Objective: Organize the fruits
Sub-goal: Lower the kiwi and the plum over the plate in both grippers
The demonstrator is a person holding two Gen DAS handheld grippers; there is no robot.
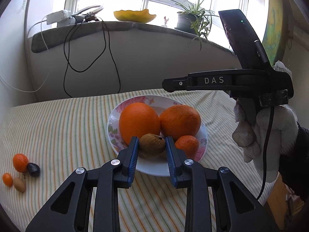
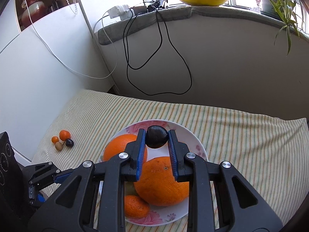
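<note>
A floral plate [image 1: 154, 169] on the striped cloth carries two big oranges [image 1: 139, 122] [image 1: 180, 121] and a small tangerine [image 1: 187, 144]. My left gripper [image 1: 152, 145] is shut on a brown kiwi [image 1: 152, 145] just above the plate's near side. In the right wrist view my right gripper [image 2: 156, 138] is shut on a dark plum [image 2: 156, 139], held over the plate [image 2: 195, 135] above the oranges [image 2: 162, 181] [image 2: 117, 148]. The right gripper's body [image 1: 227, 81] shows in the left wrist view, held by a gloved hand [image 1: 268, 133].
Several small fruits lie loose on the cloth at the left: a tangerine [image 1: 20, 162], a dark plum [image 1: 33, 169], a kumquat [image 1: 7, 179] and a tan fruit [image 1: 19, 184]. Cables [image 2: 160, 61] hang from the windowsill. A potted plant [image 1: 190, 22] and yellow bowl [image 1: 135, 15] sit on the sill.
</note>
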